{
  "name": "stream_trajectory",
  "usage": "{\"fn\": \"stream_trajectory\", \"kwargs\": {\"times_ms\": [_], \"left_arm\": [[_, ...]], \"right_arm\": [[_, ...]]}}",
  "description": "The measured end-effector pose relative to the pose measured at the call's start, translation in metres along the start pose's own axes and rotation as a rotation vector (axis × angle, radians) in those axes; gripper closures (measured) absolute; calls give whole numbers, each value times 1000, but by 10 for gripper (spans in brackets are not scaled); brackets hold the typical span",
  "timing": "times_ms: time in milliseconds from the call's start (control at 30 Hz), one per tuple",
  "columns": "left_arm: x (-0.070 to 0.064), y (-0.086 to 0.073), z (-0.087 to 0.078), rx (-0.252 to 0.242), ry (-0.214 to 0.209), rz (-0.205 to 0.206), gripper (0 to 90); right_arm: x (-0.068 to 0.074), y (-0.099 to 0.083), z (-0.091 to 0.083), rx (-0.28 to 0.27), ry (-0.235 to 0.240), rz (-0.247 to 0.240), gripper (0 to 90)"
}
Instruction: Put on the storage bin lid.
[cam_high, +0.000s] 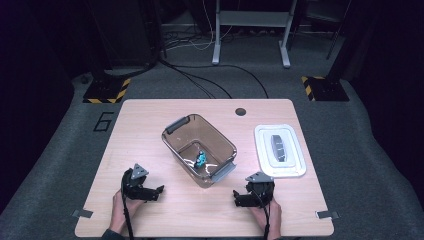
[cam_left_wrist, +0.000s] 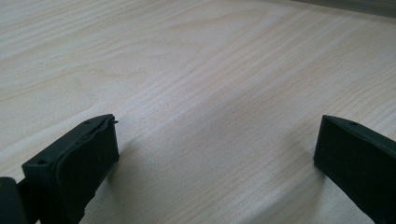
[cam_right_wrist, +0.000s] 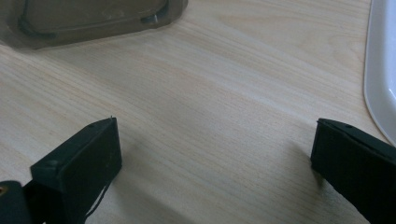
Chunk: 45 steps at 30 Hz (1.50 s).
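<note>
A clear brownish plastic bin (cam_high: 200, 148) with grey handles stands at the middle of the wooden table (cam_high: 150, 120). A small teal and black object (cam_high: 200, 159) lies on its floor. A white lid (cam_high: 279, 150) with a grey handle lies flat to the bin's right. My left gripper (cam_high: 159, 191) rests low on the table near the front left, jaws wide apart and empty (cam_left_wrist: 215, 144). My right gripper (cam_high: 236, 197) rests at the front right, also open and empty (cam_right_wrist: 215, 144). Beyond its jaws are the bin's corner (cam_right_wrist: 93, 18) and the lid's edge (cam_right_wrist: 380, 70).
A round cable hole (cam_high: 240, 111) sits at the table's far edge. Tape marks (cam_high: 81, 213) lie at the front corners. Beyond the table are grey carpet, cables, stand bases with yellow-black stripes (cam_high: 106, 91) and a metal frame (cam_high: 250, 30).
</note>
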<state>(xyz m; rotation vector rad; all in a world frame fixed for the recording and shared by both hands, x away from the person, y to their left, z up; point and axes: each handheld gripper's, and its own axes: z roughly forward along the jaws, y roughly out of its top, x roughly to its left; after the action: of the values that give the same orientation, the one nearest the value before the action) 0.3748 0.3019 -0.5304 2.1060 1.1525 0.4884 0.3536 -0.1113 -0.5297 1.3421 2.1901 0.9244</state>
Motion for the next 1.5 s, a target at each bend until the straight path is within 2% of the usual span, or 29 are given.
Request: {"fn": "stream_trajectory", "kwargs": {"times_ms": [233,433,500,633,767,967,1100,1500], "left_arm": [[-1,0,0,-2,5,-2,0],[-2,0,1,-5,8,-6,0],[-1,1,0,5,7,5,0],[-2,1,0,4,7,-1,0],[-2,1,0,3,7,0,0],[-2,0,1,-1,7,1,0],[-2,0,1,0,0,2,0],[-3,1,1,-3,-4,4,0]], "right_arm": [[0,1,0,8,0,7,7],[-6,2,-3,-2,40,2,17],[-9,2,-5,-8,27,4,19],[-21,4,-13,-22,10,15,26],[-33,12,-22,-42,-13,30,34],[-49,24,-32,-54,-46,20,33],[-57,34,-35,-63,-53,31,34],[-77,55,-39,-71,-97,11,32]]}}
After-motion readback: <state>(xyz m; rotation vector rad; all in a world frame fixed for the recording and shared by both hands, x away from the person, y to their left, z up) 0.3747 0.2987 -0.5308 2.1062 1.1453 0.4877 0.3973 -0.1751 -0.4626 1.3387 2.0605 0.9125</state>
